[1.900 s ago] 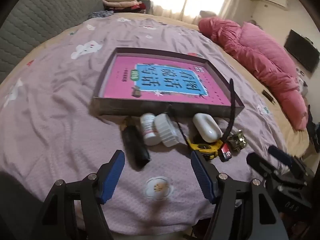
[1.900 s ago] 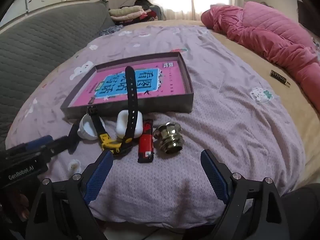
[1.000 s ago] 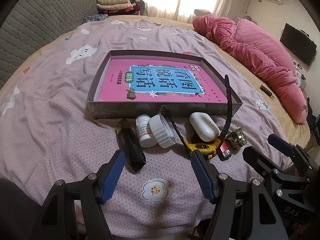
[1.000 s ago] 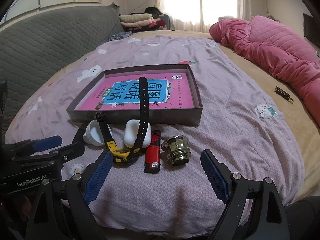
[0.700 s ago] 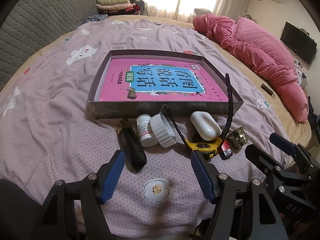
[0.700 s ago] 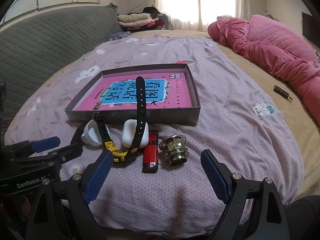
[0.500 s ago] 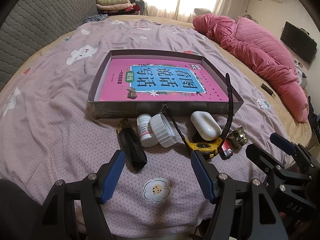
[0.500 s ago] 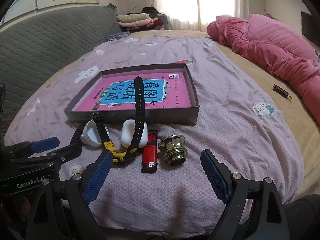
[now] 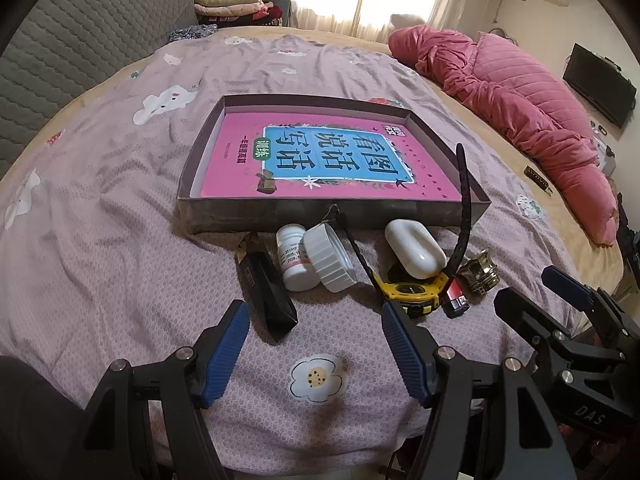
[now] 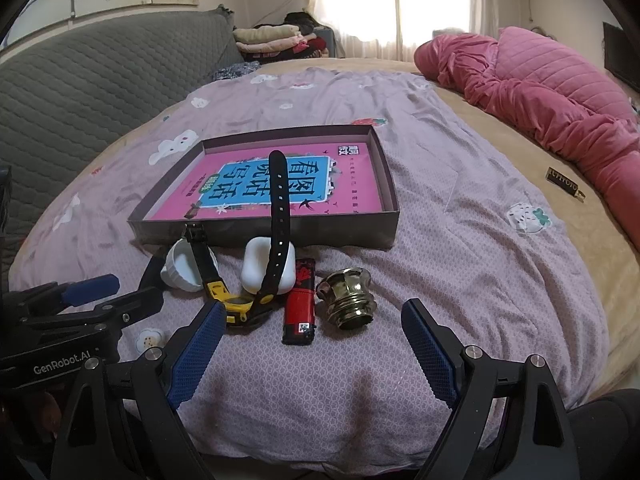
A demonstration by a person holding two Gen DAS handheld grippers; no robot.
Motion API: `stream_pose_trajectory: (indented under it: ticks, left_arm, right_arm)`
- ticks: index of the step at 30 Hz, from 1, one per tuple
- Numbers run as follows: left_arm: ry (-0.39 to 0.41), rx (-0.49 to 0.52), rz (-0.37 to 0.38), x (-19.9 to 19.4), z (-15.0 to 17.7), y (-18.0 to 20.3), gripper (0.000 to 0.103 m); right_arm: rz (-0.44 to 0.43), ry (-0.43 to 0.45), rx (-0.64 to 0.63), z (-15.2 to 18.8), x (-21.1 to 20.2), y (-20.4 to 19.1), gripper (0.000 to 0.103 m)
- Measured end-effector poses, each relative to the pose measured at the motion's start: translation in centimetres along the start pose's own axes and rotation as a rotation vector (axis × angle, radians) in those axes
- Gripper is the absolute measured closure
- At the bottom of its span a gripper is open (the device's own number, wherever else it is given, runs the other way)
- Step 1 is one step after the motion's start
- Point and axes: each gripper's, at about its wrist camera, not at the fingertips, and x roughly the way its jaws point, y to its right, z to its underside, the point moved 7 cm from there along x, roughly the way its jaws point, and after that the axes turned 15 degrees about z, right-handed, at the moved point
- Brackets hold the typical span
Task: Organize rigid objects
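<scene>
Bedroom, mid-sort: a shallow box (image 9: 192, 216) on a lilac bedspread (image 9: 100, 260), a pink book (image 9: 332, 160) flat inside, otherwise unfilled. Lined up just in front of the near wall, none yet inside: black case (image 9: 266, 294), white bottle (image 9: 294, 260) on its side with a ribbed lid (image 9: 328, 258) leaning against it, white pod (image 9: 414, 248), yellow watch (image 9: 412, 292) with one strap (image 10: 280, 216) standing up across the box front, red lighter (image 10: 301, 302), brass fitting (image 10: 352, 296). Row set close to the box, likely for short carries into it.

Left gripper (image 9: 314, 350) low over the bedspread, jaws spread wide and holding nothing, roughly lined up with the case and bottle. Right gripper (image 10: 310, 350) likewise apart and empty, lighter and fitting straight ahead between its pads. Each tool visible at the edge of the other's view, side by side, well short of the objects.

Judged stage: start of the job, first pick not yet made. Bottle and fitting round, so apt to roll on soft bedding; watch strap liable to snag the pod beside it.
</scene>
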Motion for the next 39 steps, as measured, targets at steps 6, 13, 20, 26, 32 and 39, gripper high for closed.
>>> stream_pose_trajectory:
  ticks: [6,13,20,26,32,39]
  left_arm:
    - [-0.004,-0.012,-0.004,0.0,0.1,-0.4,0.035]
    - [-0.011,-0.047,-0.012,0.1,0.2,-1.1,0.035]
    - [-0.018,-0.100,-0.029,0.3,0.2,-2.7,0.035]
    - [-0.026,-0.144,-0.056,0.7,0.0,-4.3,0.035]
    - [-0.048,-0.172,-0.075,1.9,0.0,-5.5,0.035]
    - [-0.062,-0.174,-0.095,2.4,0.1,-6.1,0.035]
  right_arm:
    - [0.002,-0.003,0.001,0.0,0.0,0.0,0.013]
    - [0.006,-0.009,0.007,0.2,0.3,0.2,0.013]
    - [0.009,-0.028,0.019,0.2,0.8,0.5,0.013]
    - [0.015,-0.040,0.039,0.0,1.3,0.9,0.013]
    - [0.031,-0.071,0.050,0.1,2.4,1.5,0.013]
    - [0.068,-0.156,0.033,0.9,4.9,2.4,0.013]
